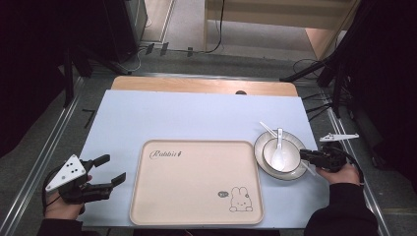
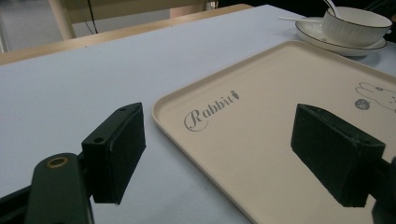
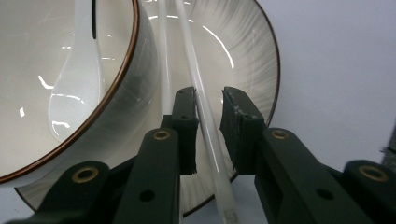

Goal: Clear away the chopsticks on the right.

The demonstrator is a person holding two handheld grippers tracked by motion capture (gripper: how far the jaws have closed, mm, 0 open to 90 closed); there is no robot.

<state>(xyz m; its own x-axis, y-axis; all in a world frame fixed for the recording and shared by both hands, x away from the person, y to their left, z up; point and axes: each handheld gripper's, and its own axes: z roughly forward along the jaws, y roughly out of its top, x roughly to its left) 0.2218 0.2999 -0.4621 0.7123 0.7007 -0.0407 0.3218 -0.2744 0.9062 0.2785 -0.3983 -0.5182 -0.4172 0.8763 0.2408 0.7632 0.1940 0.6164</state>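
Chopsticks (image 3: 201, 100) lay across the plate (image 3: 243, 42) beside the bowl (image 3: 133, 84), one stick between the right claw's (image 3: 208, 100) jaws, which stood slightly apart, not visibly clamping it. Nothing looked lifted yet: the spoon (image 1: 279, 152) sat in the bowl, the tray (image 1: 196, 179) on the counter (image 1: 196, 115) stayed bare. The left claw (image 1: 109, 169) hung released beside the tray.

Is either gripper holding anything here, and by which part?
Nothing is gripped. The right gripper straddles one chopstick near its lower end, pads not pressing. The left gripper is open.
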